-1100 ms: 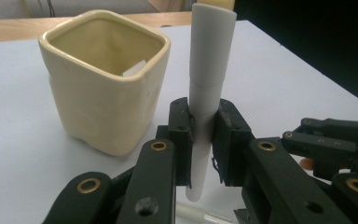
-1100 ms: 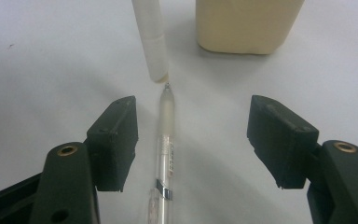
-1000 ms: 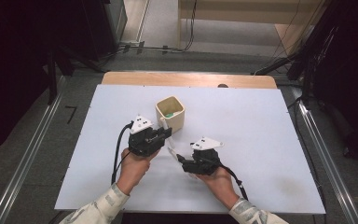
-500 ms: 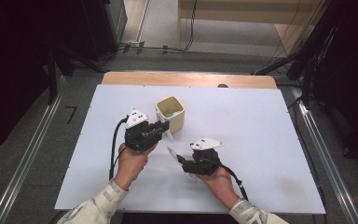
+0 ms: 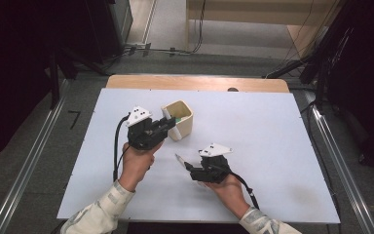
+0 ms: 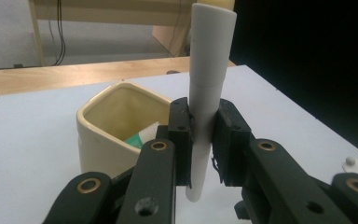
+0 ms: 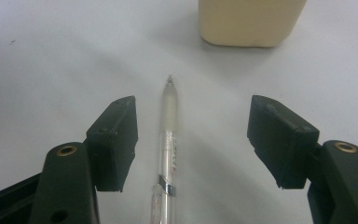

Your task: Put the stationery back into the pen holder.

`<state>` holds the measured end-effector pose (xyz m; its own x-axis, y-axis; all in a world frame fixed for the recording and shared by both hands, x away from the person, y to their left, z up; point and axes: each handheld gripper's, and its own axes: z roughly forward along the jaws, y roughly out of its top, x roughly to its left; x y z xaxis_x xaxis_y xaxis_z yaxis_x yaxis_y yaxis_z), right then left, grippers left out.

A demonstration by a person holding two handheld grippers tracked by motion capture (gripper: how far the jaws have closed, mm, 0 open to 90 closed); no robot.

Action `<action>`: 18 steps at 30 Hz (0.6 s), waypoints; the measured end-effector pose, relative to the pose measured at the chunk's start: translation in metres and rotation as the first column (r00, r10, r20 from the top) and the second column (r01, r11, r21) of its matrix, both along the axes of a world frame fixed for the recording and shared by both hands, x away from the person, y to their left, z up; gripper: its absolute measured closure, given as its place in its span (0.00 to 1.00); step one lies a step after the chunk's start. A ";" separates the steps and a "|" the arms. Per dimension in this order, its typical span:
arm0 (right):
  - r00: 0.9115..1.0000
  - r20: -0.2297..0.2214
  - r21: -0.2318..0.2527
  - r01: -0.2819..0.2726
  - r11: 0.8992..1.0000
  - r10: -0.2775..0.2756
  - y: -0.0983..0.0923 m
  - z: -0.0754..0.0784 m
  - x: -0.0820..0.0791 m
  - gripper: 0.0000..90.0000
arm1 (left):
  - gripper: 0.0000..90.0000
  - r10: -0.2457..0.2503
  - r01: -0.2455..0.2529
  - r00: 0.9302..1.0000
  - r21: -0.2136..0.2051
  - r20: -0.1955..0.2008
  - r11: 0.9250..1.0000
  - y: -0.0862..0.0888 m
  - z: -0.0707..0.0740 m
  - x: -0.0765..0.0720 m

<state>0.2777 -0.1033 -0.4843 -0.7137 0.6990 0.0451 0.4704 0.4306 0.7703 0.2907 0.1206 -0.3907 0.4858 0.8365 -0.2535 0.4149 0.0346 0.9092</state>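
Judging from the layout, some tidying is partly done: a green item already lies in the cup (image 6: 116,135). A white marker (image 6: 207,93) is pinched upright by the left gripper (image 6: 204,140) beside the cup. A pen (image 7: 168,135) lies on the surface (image 5: 282,136) between the spread fingers of the right gripper (image 7: 200,140), not yet grasped.

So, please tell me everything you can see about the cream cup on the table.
The cup is cream, glossy like ceramic, with a squarish mouth and rounded corners. It stands upright on the white table, toward the far side. Something green and white lies inside. The left gripper, shut on a white pen, is close beside it; contact cannot be told.
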 end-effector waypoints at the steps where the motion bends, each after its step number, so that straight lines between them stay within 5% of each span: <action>1: 1.000 -0.001 0.001 0.001 1.000 -0.001 0.000 0.000 0.000 0.35 | 0.88 0.005 -0.005 1.000 -0.001 -0.002 1.000 0.000 0.000 0.002; 18: 1.000 0.000 -0.002 -0.002 1.000 0.002 0.000 -0.001 0.001 0.35 | 0.88 0.040 -0.040 0.999 -0.038 -0.011 0.998 0.004 0.005 0.022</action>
<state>0.2785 -0.1036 -0.4848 -0.7154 0.6973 0.0439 0.4696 0.4333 0.7693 0.3128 0.1249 -0.3857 0.4493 0.8448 -0.2906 0.4223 0.0859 0.9024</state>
